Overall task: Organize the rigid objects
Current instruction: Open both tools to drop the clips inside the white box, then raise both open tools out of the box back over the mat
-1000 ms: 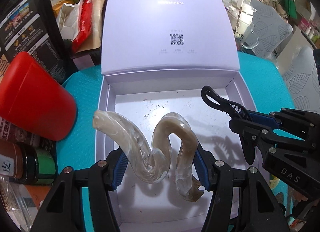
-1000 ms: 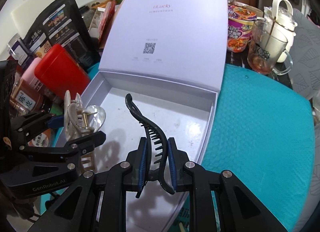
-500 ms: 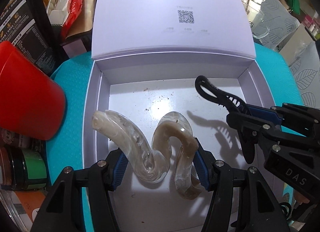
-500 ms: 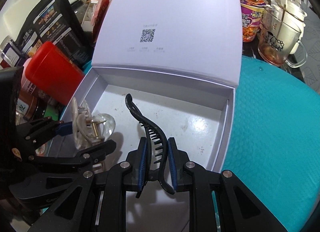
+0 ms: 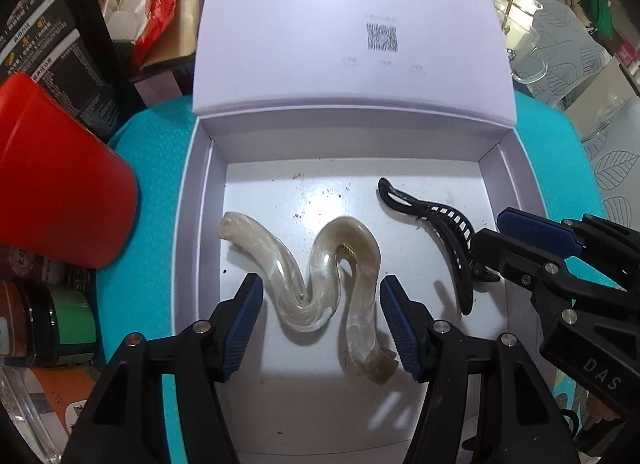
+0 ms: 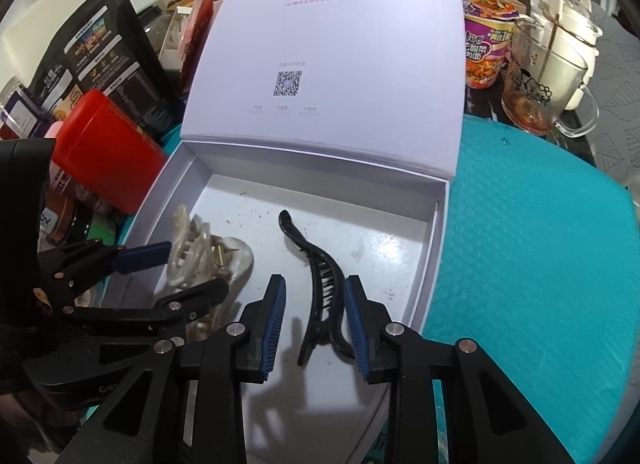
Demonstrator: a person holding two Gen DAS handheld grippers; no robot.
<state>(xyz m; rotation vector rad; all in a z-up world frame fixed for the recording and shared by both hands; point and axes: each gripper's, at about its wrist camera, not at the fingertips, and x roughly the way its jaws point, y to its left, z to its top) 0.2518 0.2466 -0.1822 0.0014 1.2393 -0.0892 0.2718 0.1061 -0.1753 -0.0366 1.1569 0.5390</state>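
Showing 1 teal mat (image 6: 520, 244) w/ 1 open white box (image 5: 192, 223) on it, lid up. Beside box: 1 red can (image 5: 56, 175). Inside, lying on box floor: 2 hair clips. Left tongs (image 5: 320, 318) spread, pads clear of pearl clip (image 5: 320, 284). Right tongs (image 6: 316, 316), jaws just opening, pads off black clip (image 6: 320, 276) between them.

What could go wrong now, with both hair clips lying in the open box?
1. The right gripper, whose jaws have just been opening, straddles the black hair clip; lifting away might snag its teeth.
2. The left gripper flanks the pearl hair clip; a pad could nudge it.
3. The grippers are close together inside the box and may collide.
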